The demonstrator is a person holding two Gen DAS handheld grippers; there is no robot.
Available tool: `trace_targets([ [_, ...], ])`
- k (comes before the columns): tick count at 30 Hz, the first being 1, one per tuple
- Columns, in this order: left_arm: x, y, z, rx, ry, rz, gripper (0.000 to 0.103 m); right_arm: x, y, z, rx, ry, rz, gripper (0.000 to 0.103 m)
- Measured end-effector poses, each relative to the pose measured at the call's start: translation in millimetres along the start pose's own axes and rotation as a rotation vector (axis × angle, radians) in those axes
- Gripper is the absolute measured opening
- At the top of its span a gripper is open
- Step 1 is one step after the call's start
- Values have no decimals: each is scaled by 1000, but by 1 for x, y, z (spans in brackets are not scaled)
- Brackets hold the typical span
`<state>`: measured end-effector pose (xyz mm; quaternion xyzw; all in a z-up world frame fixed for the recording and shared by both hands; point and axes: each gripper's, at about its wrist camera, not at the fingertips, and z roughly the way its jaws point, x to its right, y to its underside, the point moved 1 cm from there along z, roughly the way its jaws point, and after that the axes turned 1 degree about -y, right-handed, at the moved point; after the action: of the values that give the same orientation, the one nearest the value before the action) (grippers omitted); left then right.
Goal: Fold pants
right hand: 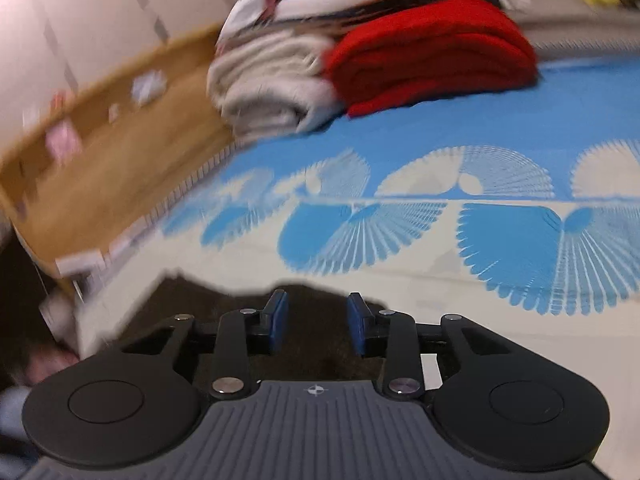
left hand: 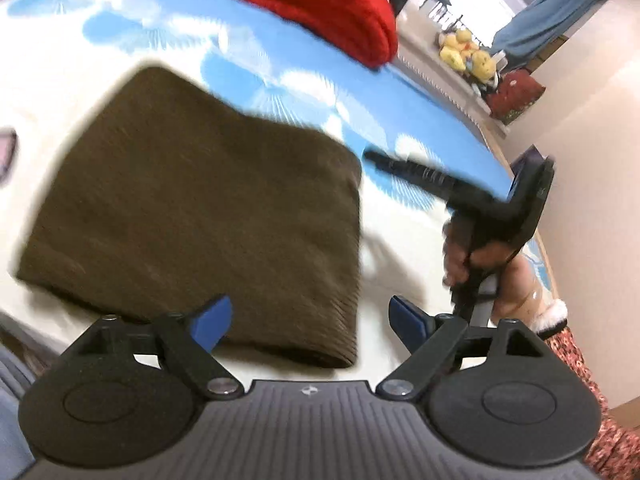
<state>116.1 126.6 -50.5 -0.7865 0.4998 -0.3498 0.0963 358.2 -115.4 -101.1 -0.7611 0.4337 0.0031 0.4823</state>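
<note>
The brown pants (left hand: 192,216) lie folded into a compact block on the blue-and-white bed cover (left hand: 280,80), just ahead of and below the left gripper (left hand: 310,320), whose blue pads stand wide apart with nothing between them. The right gripper (right hand: 316,326) has its jaws partly open and empty too; only the near edge of the pants shows dark beneath it, and in the left view it hangs off the block's right-hand edge, held by a hand (left hand: 468,256). Neither tool touches the cloth, so the fold looks finished or nearly so. The risk from here, I'd say, is a finger catching the top layer as the hands move off; the ribbed fabric looks soft and thick, and a snag would drag the corner open. A bulky fold like this might also spring loose if left unpressed. Seen from the left gripper, the block's long axis runs from near right to far left, with the rounded folded edge nearest the gripper. The red blanket (right hand: 432,48) and the pale folded stack (right hand: 272,92) sit well beyond, out of the way.
</note>
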Motion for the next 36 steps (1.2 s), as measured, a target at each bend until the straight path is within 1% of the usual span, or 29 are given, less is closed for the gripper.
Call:
trace_targets([
  [2,-12,-13,-6,42,-40,-11,89,-17,5,13,-11,18,-68,35],
  [3,-13,-24,-4,51,-46,-4,90,-26,6,20,-14,20,-100,35],
  [5,-24,-42,9,71,-82,47,90,-40,6,32,-1,18,-141,35],
  [7,-33,-56,33,53,-150,91,90,-48,6,46,1,29,-151,35],
  [8,-45,-61,49,38,-188,96,90,-49,7,54,-11,44,-144,35],
  [9,-59,-65,61,16,-218,80,89,-47,9,64,-39,70,-132,35],
  [10,-74,-67,67,7,-191,46,89,-42,13,79,-82,111,-125,34],
  [11,-84,-68,67,19,-161,28,90,-38,19,89,-111,134,-122,34],
  [12,-88,-70,66,31,-139,26,91,-35,24,95,-113,134,-124,34],
  [13,-88,-72,64,37,-125,37,92,-36,28,95,-93,131,-151,34],
  [15,-87,-72,60,39,-119,61,92,-42,27,90,-87,135,-190,34],
  [17,-84,-69,57,55,-113,99,92,-48,21,74,-66,130,-172,35],
  [19,-77,-64,48,109,-105,155,92,-63,20,50,-74,98,-207,35],
  [21,-69,-55,41,147,-105,203,92,-83,29,19,-105,62,-278,37],
  [22,-66,-53,42,148,-118,230,94,-94,39,6,-134,54,-313,38],
  [23,-63,-47,44,135,-140,250,98,-103,48,-2,-158,45,-337,40],
  [24,-62,-45,51,107,-182,263,98,-113,61,-8,-184,31,-362,43],
  [25,-62,-44,61,75,-220,267,98,-119,75,-7,-220,31,-380,45],
  [26,-58,-42,67,60,-242,288,99,-123,93,1,-267,45,-398,45],
  [27,-51,-39,70,62,-265,330,100,-125,108,7,-271,73,-420,45],
  [28,-46,-36,72,69,-279,364,101,-126,122,13,-244,93,-456,46],
  [29,-41,-33,70,75,-285,391,101,-128,131,12,-189,99,-492,46],
  [30,-41,-32,66,84,-280,387,101,-133,131,9,-180,114,-518,46],
  [31,-42,-31,58,104,-253,365,101,-139,127,4,-182,135,-531,46],
  [32,-44,-31,49,129,-216,343,101,-145,123,-4,-172,157,-515,46],
  [33,-45,-30,41,151,-195,327,101,-149,121,-15,-149,161,-485,47],
  [34,-48,-30,34,178,-185,317,103,-155,122,-28,-127,142,-455,50],
  [35,-50,-30,35,189,-210,324,103,-160,126,-34,-130,127,-448,51],
  [36,-53,-30,42,165,-265,334,103,-164,134,-37,-148,124,-457,51],
])
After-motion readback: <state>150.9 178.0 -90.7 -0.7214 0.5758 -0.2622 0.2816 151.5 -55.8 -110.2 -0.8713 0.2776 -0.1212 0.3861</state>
